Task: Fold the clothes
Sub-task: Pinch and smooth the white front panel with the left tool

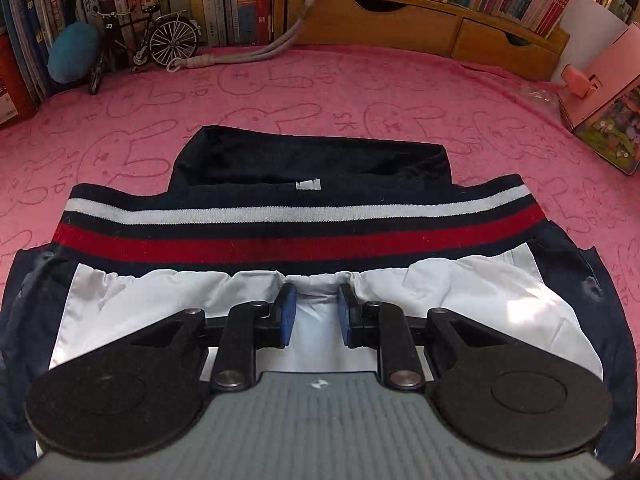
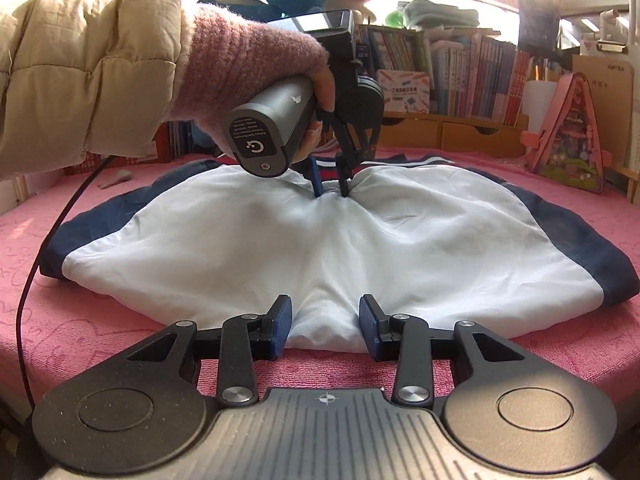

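Jacket [image 2: 320,236], white w/ navy sides, is laid flat on the pink-covered surface [image 2: 120,320], striped hem at the far edge. Left gripper [image 1: 317,312] is set on white fabric nr the hem, jaws parted, fabric bunched between. Right gripper [image 2: 326,326] is unclenched, straddling the near edge fold.

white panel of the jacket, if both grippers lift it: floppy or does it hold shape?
Probably floppy: the white panel already puckers where the left gripper and right gripper straddle it. Likely light and thin, given the fine wrinkles. The striped hem band looks thicker, so may sag less.
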The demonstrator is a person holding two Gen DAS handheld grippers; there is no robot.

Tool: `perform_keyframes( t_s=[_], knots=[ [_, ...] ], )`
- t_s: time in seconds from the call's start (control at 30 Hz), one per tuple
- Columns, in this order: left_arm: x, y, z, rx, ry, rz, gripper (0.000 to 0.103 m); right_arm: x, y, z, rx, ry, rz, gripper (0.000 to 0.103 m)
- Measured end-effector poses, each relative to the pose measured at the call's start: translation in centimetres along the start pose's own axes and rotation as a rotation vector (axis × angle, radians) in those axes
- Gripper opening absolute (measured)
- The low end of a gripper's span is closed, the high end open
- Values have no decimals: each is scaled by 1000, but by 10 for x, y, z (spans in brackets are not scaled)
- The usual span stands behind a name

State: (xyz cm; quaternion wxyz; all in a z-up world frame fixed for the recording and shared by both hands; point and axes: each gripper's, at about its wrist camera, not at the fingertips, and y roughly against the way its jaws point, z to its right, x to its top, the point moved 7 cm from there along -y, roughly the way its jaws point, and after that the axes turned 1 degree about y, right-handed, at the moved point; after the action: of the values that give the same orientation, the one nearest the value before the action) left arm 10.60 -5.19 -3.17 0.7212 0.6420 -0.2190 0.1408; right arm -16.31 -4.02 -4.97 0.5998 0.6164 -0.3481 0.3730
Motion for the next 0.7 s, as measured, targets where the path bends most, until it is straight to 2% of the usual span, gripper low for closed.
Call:
perform_keyframes(
  t_s=[0.13, 0.27, 0.3, 0.37, 0.5, 0.63, 0.7],
  knots=[
    [-1, 3, -4, -40, 27, -1, 23, -1, 0, 0, 3, 6, 3, 38],
    [-15, 24, -1, -85, -22, -29, 44, 0, 1, 1, 12, 8, 3, 38],
    [-23, 33, 2, -115, -50, -48, 45, 1, 0, 2, 13, 8, 2, 38],
    [-41, 51, 5, -152, -97, -84, 45, 1, 1, 2, 15, 8, 2, 38],
    [-83, 82, 4, -158, -160, -143, 47, 2, 0, 2, 18, 8, 3, 38],
    [-121, 89, 1, -166, -170, -235, 47, 2, 0, 3, 20, -7, -1, 38],
    [-129, 85, 0, -164, -169, -255, 47, 2, 0, 4, 19, -8, -3, 38]
  ],
)
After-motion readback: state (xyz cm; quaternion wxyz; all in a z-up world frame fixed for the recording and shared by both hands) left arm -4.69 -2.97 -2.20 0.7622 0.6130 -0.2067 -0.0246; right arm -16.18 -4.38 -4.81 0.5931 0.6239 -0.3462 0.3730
